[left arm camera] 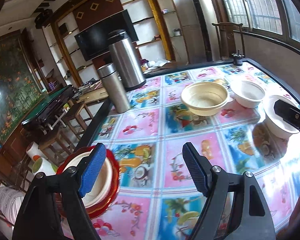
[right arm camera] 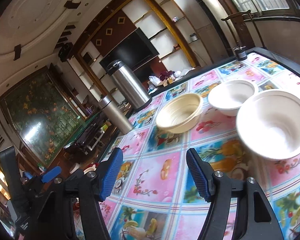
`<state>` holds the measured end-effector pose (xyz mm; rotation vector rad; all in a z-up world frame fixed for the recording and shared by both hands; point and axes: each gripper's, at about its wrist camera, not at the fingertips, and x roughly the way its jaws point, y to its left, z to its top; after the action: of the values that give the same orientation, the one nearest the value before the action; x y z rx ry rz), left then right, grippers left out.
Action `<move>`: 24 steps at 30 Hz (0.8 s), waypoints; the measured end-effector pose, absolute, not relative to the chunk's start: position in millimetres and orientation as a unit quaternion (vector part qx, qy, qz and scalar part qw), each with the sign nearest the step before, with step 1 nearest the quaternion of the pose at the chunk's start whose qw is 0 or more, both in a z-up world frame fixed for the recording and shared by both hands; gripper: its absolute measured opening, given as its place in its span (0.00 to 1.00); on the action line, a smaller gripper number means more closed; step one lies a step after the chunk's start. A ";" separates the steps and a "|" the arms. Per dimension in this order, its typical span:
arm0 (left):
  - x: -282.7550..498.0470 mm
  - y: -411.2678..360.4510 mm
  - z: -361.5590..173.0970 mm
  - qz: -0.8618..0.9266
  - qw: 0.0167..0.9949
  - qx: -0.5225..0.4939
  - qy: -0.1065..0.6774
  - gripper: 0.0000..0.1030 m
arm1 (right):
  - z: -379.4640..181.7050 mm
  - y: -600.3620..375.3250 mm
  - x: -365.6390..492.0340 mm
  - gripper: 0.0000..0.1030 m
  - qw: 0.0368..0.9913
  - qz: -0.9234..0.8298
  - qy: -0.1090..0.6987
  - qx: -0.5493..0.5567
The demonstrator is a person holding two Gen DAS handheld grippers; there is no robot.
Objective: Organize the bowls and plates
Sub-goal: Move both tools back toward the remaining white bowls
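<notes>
Cream and white bowls sit loose on the worktop [left arm camera: 142, 120], apparently awaiting nesting: cream bowl [left arm camera: 205, 98] at twelve o'clock, two white bowls [left arm camera: 248, 96] toward two. Both tools, left tool [left arm camera: 144, 172] and right tool [right arm camera: 154, 175], are spread and pinch nothing. Only the left wrist view shows the red-rimmed plate stack [left arm camera: 108, 182] at eight o'clock, seemingly a gathering spot.

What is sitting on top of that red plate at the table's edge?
A white dish rests on the red plate. The left gripper's blue finger covers its middle, so anything inside it stays hidden.
</notes>
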<state>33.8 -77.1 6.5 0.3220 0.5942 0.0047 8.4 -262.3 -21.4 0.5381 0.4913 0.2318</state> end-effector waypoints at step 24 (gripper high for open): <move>74.1 -227.2 9.4 -0.097 0.929 0.200 0.296 0.77 | -6.6 -407.8 -31.1 0.73 0.952 -0.061 0.154 0.256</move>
<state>74.1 -227.2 9.4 0.4101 0.6062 -0.1991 -31.1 -407.8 -6.6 0.5207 0.3131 -0.1238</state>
